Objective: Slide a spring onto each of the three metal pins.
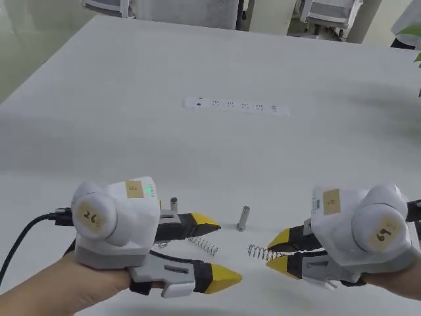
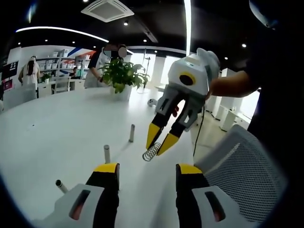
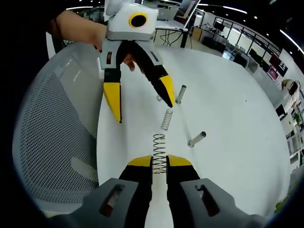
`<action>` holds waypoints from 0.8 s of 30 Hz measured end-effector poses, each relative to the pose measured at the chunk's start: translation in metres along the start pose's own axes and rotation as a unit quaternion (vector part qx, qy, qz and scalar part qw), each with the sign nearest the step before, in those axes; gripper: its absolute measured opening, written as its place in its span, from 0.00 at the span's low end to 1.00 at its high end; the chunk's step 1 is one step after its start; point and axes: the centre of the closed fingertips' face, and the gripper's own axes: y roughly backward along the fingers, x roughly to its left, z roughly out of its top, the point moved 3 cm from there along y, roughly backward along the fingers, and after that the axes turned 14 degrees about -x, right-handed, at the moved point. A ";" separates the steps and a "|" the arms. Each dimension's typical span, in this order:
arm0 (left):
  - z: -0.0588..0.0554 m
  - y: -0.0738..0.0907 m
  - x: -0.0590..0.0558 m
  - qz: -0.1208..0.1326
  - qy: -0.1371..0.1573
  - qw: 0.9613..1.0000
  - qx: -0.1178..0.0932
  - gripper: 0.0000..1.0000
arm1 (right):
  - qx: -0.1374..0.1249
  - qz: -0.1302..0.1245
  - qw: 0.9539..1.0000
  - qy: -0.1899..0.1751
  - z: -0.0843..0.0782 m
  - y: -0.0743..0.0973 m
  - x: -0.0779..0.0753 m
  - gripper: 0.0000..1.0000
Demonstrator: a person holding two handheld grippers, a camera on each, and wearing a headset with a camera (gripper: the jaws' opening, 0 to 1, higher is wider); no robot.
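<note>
The right claw (image 3: 160, 164) holds a spring (image 3: 159, 145), left claw (image 2: 148, 168) wide open; line it straight over a pin (image 1: 243, 218).

count | metal pin (image 2: 132, 133) (image 2: 107, 153) (image 2: 61, 186): 3 | spring (image 3: 166, 118) (image 3: 159, 147): 2 | gripper (image 1: 227, 253) (image 1: 270, 255): 2

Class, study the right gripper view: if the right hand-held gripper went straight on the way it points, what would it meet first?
Probably the loose spring lying on the table just ahead of the held spring in the right hand-held gripper; the left hand-held gripper is beyond. Depth is uncertain.
</note>
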 end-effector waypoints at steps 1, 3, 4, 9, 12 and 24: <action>0.000 -0.001 0.000 -0.001 -0.001 1.000 0.000 0.41 | -0.002 0.003 1.000 0.002 0.001 0.000 0.001 0.08; 0.000 -0.004 -0.001 -0.004 -0.001 1.000 -0.002 0.40 | -0.002 0.007 1.000 0.006 0.003 0.000 0.003 0.08; 0.001 -0.005 -0.001 -0.004 -0.001 1.000 -0.004 0.40 | -0.002 0.008 1.000 0.008 0.003 0.000 0.003 0.08; 0.000 -0.010 -0.004 -0.014 -0.005 1.000 -0.006 0.36 | -0.007 0.012 1.000 0.016 0.010 0.000 0.005 0.08; 0.001 -0.011 -0.004 -0.016 -0.012 1.000 -0.010 0.34 | -0.009 0.014 1.000 0.019 0.012 0.001 0.005 0.08; 0.005 -0.014 -0.005 -0.022 -0.009 0.999 -0.023 0.23 | -0.020 0.027 0.999 0.037 0.018 -0.003 0.010 0.08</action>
